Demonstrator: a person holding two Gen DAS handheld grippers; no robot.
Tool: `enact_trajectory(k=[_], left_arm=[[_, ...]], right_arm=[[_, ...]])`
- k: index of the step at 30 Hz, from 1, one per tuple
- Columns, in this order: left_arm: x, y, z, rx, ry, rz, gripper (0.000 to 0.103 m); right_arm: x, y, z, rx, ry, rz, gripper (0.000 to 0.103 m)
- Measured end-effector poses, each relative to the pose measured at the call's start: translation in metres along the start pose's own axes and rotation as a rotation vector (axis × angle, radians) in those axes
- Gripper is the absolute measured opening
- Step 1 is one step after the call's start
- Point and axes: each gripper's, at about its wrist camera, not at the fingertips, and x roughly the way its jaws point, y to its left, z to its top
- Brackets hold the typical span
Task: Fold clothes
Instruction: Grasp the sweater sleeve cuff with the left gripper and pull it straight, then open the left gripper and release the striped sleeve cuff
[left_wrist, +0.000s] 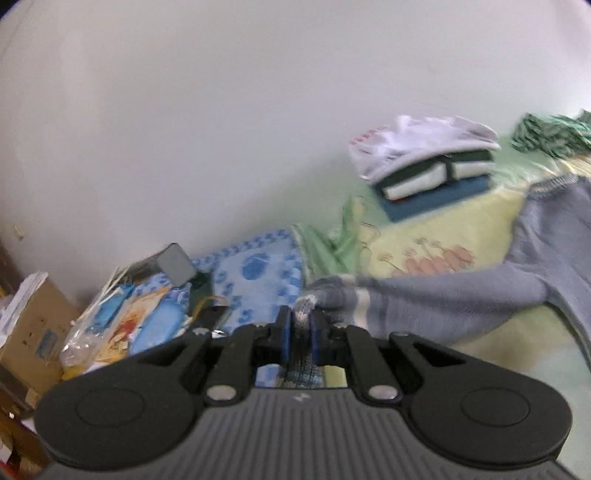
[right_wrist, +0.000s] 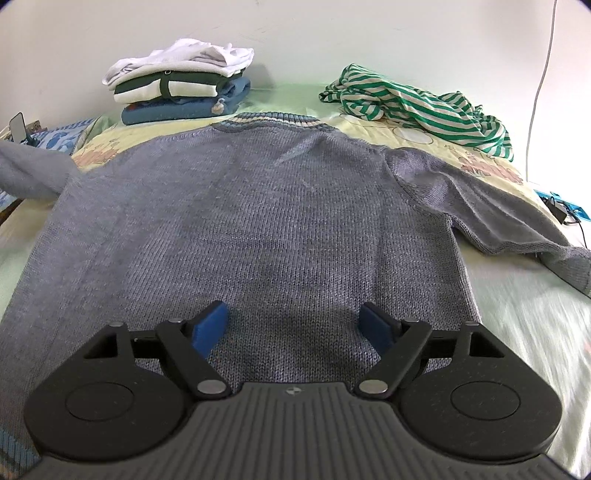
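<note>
A grey-blue knitted sweater (right_wrist: 258, 206) lies spread flat on the bed, collar toward the wall, both sleeves out to the sides. My left gripper (left_wrist: 300, 317) is shut on the cuff (left_wrist: 314, 299) of the left sleeve (left_wrist: 443, 299), which is lifted and stretched from the sweater body (left_wrist: 561, 229). The blue pads (left_wrist: 283, 332) pinch the ribbed knit between them. My right gripper (right_wrist: 295, 321) hovers open over the sweater's lower part, nothing between its blue pads (right_wrist: 210, 326).
A stack of folded clothes (right_wrist: 177, 88) stands by the wall. A crumpled green-striped garment (right_wrist: 417, 99) lies at the back right. Boxes and clutter (left_wrist: 110, 314) sit beside the bed's left end. A white cable (right_wrist: 539, 85) hangs down the wall.
</note>
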Motion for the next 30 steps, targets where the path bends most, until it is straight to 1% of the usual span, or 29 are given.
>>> enact_trajectory(k=[1,4,6,7,9,12,13,16,17,19,21,22,23,25,26,27,28,30], left_arm=[[0.003,-0.001,-0.003,0.008,0.012,0.008,0.011],[0.016,-0.019,-0.02,0.087,0.049,0.078,0.011],[0.023,-0.033,-0.036,0.146,0.072,0.127,0.011],[0.025,-0.04,-0.046,0.163,0.094,0.138,0.011],[0.025,-0.051,-0.064,0.161,0.144,0.107,0.011],[0.011,-0.053,-0.081,0.078,0.183,0.01,0.011],[0.008,-0.053,-0.085,0.058,0.198,-0.01,0.011],[0.008,-0.055,-0.099,0.081,0.242,-0.003,0.013],[0.008,-0.051,-0.1,0.072,0.259,-0.022,0.018],[0.006,-0.043,-0.101,0.056,0.283,-0.062,0.021],[-0.006,-0.031,-0.1,0.047,0.271,-0.107,0.032],[-0.011,-0.024,-0.099,0.046,0.261,-0.131,0.04],[-0.015,-0.018,-0.098,0.046,0.25,-0.149,0.042],[-0.021,-0.004,-0.086,0.023,0.227,-0.16,0.04],[-0.023,0.003,-0.077,-0.018,0.207,-0.176,0.035],[-0.023,0.008,-0.066,-0.07,0.178,-0.202,0.029],[-0.022,0.008,-0.056,-0.118,0.15,-0.234,0.029],[-0.011,-0.003,-0.036,-0.199,0.106,-0.336,0.028]], right_arm=[[0.0,0.0,0.0,0.0,-0.001,0.0,0.081],[0.0,-0.001,-0.001,-0.001,-0.005,0.001,0.082],[0.0,-0.001,-0.001,-0.002,-0.007,0.002,0.082],[0.0,-0.001,-0.001,-0.003,-0.007,0.003,0.082],[0.0,-0.001,-0.001,-0.005,-0.008,0.004,0.083],[0.0,-0.001,-0.001,-0.006,-0.008,0.003,0.083],[0.0,-0.001,-0.001,-0.005,-0.008,0.002,0.083],[0.0,0.001,-0.001,-0.003,-0.009,-0.002,0.084],[0.0,0.002,-0.001,-0.003,-0.009,-0.003,0.084],[0.0,0.001,-0.001,-0.006,-0.006,-0.001,0.085],[0.0,0.0,0.0,-0.009,-0.002,0.003,0.085],[0.0,0.0,0.0,-0.01,-0.001,0.004,0.085],[0.0,0.0,0.0,-0.01,0.0,0.005,0.085],[0.0,-0.001,0.0,-0.011,0.0,0.006,0.085],[0.0,-0.001,0.0,-0.011,0.0,0.007,0.085],[0.0,-0.002,0.0,-0.011,-0.001,0.007,0.085],[0.0,-0.002,0.0,-0.009,-0.001,0.007,0.085],[0.0,-0.001,0.0,-0.009,-0.001,0.006,0.085]])
